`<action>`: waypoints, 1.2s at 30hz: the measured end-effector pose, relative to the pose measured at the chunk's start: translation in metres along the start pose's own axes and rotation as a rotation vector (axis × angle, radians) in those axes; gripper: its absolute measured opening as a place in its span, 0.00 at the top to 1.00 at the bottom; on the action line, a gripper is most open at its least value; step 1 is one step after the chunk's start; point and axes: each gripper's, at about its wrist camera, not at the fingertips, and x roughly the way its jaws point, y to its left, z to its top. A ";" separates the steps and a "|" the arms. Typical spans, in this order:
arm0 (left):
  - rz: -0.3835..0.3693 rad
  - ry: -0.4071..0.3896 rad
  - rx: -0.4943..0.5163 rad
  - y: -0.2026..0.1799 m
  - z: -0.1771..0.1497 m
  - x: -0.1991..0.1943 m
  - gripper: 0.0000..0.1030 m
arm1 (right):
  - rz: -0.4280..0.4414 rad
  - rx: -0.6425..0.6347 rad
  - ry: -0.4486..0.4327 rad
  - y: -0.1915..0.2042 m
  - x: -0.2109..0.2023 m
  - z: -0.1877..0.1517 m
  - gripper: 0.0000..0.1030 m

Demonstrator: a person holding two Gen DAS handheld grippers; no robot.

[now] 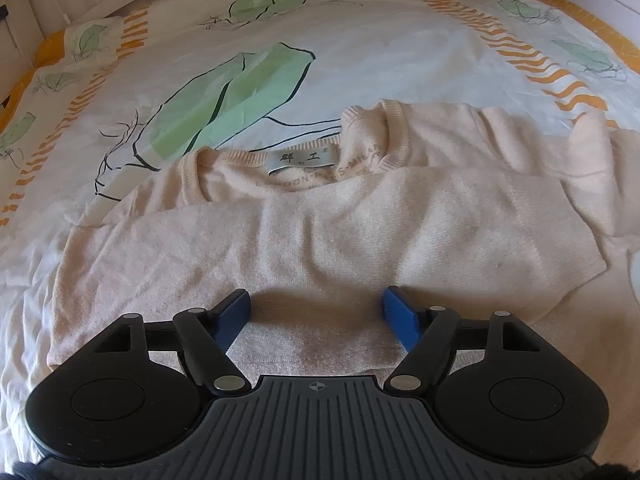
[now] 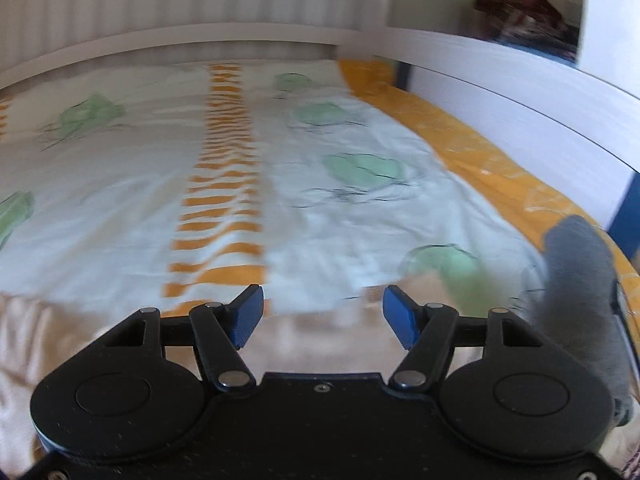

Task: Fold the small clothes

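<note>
Open hand-held gripper (image 2: 323, 312) over blurred, seemingly peach garment (image 2: 48, 344).

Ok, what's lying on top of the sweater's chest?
One sleeve is folded across the sweater, just below the collar label. It covers most of the printed lettering, so that text can't be read.

Home bedroom: leaf-print bedsheet (image 1: 248, 80) on bed, white bed rail (image 2: 500, 68).

A bed (image 2: 120, 208) is lying under a white sheet (image 1: 360, 52) printed with green leaves and orange stripes; a white frame (image 2: 500, 76) is bordering it in daylight.
</note>
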 end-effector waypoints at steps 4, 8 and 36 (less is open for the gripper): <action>-0.004 0.003 0.000 0.001 0.001 0.001 0.28 | -0.053 0.024 0.003 -0.034 0.012 0.005 0.27; 0.000 0.002 -0.001 0.001 0.001 0.002 0.27 | -0.057 0.028 0.020 -0.055 0.023 0.001 0.11; -0.080 0.101 -0.034 0.035 -0.015 -0.016 0.27 | 0.156 0.197 -0.012 -0.091 0.032 -0.005 0.10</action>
